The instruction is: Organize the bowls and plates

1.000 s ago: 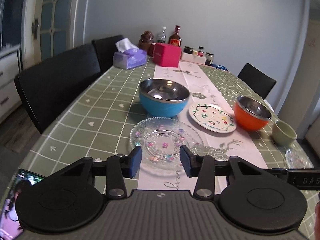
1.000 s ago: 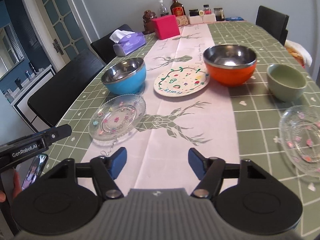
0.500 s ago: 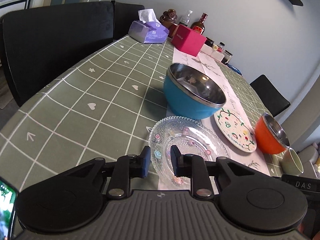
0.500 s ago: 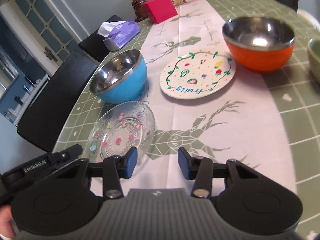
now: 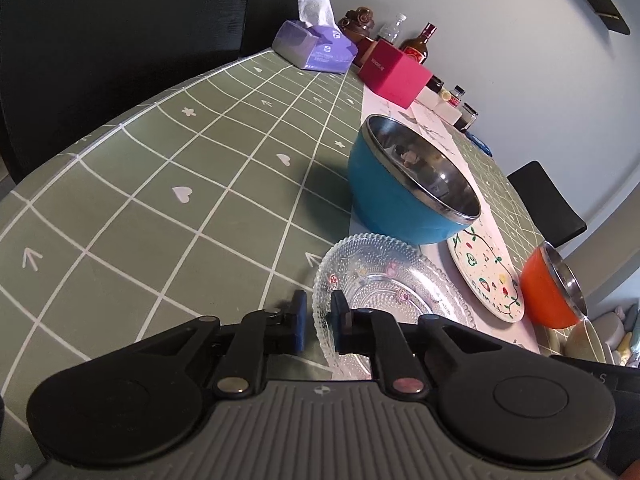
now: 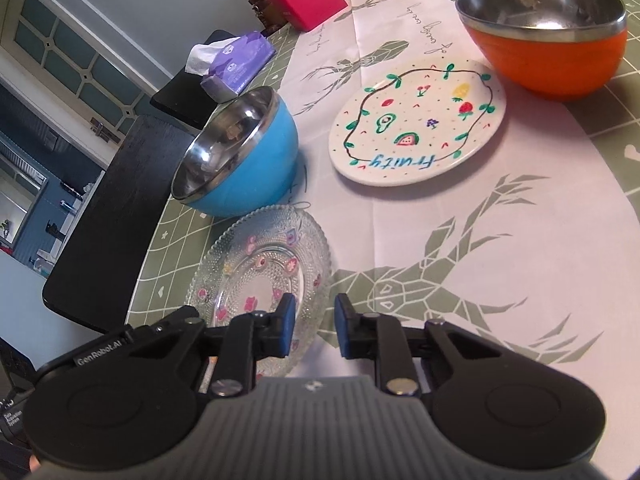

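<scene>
Both grippers at the glass plate

On the green checked table (image 5: 168, 184), beside the blue bowl (image 5: 400, 196), sits the glass plate (image 5: 384, 280). Our left gripper (image 5: 319, 322) has narrowed its fingers around the plate's near rim; we cannot tell if they touch. Our right gripper (image 6: 311, 330) is partly open across the plate's other edge, holding nothing. Farther along stand the painted plate (image 6: 416, 120) and orange bowl (image 6: 548, 36)

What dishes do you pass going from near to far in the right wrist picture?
Glass plate → blue bowl → painted fruit plate → orange bowl.
</scene>
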